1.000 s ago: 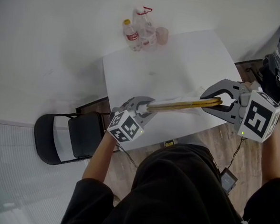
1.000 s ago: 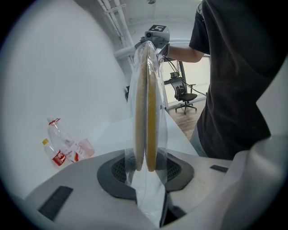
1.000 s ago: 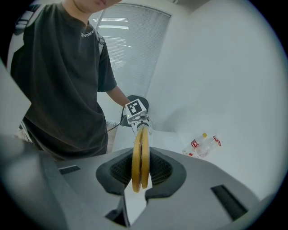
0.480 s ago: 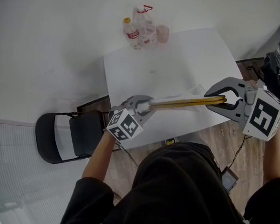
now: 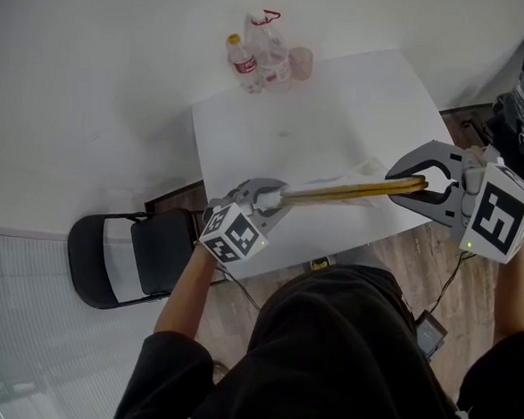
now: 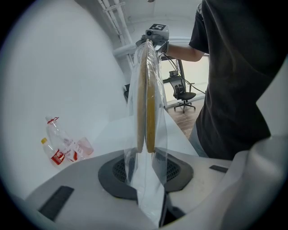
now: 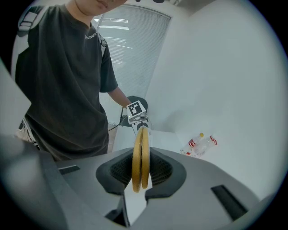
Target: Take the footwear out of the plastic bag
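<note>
My left gripper [image 6: 146,167] has its jaws narrow, pinched on the loose end of the clear plastic bag [image 6: 159,128]. The film runs down between the pads, and the tan soles stop just ahead of them, so on this side I judge that I hold bag and not shoe. My right gripper [image 7: 140,174] is also nearly closed, with its pads clamped on the far end of the pair of flat slippers [image 7: 140,148]. The two thin soles stand on edge, pressed side by side, and I make out no film over them at that end.

The slippers [image 5: 348,194] span the gap between my two grippers as one straight bar. Their long axis runs left to right, off the table [image 5: 323,110] and above its near edge. The right gripper [image 5: 418,183] sits toward the near right corner and the left gripper [image 5: 277,196] toward the near left. From the left jaws the footwear points straight ahead along the jaw line, so I judge that drawing my hands apart along that axis should slide the pair out of the bag.

Two plastic bottles [image 5: 255,56] and a pale cup [image 5: 301,64] stand at the far left corner, well clear. A black folding chair [image 5: 124,257] stands on the floor to my left.
</note>
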Tool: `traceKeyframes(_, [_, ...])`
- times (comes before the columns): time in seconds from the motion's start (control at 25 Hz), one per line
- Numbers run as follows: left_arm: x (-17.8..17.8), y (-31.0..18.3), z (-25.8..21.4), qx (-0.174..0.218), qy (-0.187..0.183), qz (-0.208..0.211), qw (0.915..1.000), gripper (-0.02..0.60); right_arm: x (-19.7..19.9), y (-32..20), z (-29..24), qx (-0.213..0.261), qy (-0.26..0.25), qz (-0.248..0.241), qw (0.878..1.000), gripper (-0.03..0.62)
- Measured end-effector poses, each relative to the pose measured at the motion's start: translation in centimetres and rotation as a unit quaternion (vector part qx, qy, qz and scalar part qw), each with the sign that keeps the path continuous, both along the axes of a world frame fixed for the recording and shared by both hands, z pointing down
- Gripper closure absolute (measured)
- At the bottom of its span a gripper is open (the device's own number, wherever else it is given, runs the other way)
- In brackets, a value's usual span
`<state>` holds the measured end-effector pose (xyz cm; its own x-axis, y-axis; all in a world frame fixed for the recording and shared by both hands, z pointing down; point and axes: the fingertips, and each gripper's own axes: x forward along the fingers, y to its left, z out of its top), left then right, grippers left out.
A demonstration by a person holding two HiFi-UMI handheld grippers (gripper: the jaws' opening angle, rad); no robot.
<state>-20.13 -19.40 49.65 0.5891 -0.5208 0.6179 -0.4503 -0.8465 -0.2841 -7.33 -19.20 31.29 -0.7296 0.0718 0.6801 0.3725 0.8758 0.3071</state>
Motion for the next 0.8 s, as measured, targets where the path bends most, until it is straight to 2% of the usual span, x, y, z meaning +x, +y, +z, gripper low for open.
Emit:
traceKeyframes(0.12, [-0.2, -0.2, 0.3, 0.005, -0.008, 0.002, 1.0000, 0.471, 0.3, -0.1, -0.1, 0.004, -0.003, 0.005, 1.000, 0.526])
traceKeyframes(0.2, [-0.4, -0.3, 0.4, 0.016, -0.027, -0.002, 0.9995, 0.529, 1.0, -0.4, -0.8, 0.005, -0.012, 0.011, 1.000, 0.526])
traceKeyframes(0.28, [-0.4, -0.4, 0.1, 0.021, -0.028, -0.011, 0.9993, 0.555, 1.7, -0.7, -1.6, 0.000, -0.022, 0.018, 1.000, 0.526])
traceKeyframes(0.4, [0.0, -0.4, -0.2, 0.015, -0.019, -0.018, 0.9995, 0.558, 2.2, -0.7, -1.9, -0.001, -0.023, 0.022, 0.999, 0.526])
traceKeyframes(0.6, [-0.1, -0.3, 0.0, 0.013, -0.025, -0.019, 0.9994, 0.558, 2.1, -0.7, -1.9, 0.002, -0.026, 0.015, 1.000, 0.526])
traceKeyframes(0.8, [0.6, -0.1, -0.3, 0.009, -0.028, -0.028, 0.9992, 0.558, 3.7, -1.1, -2.8, 0.003, -0.034, 0.016, 0.999, 0.526])
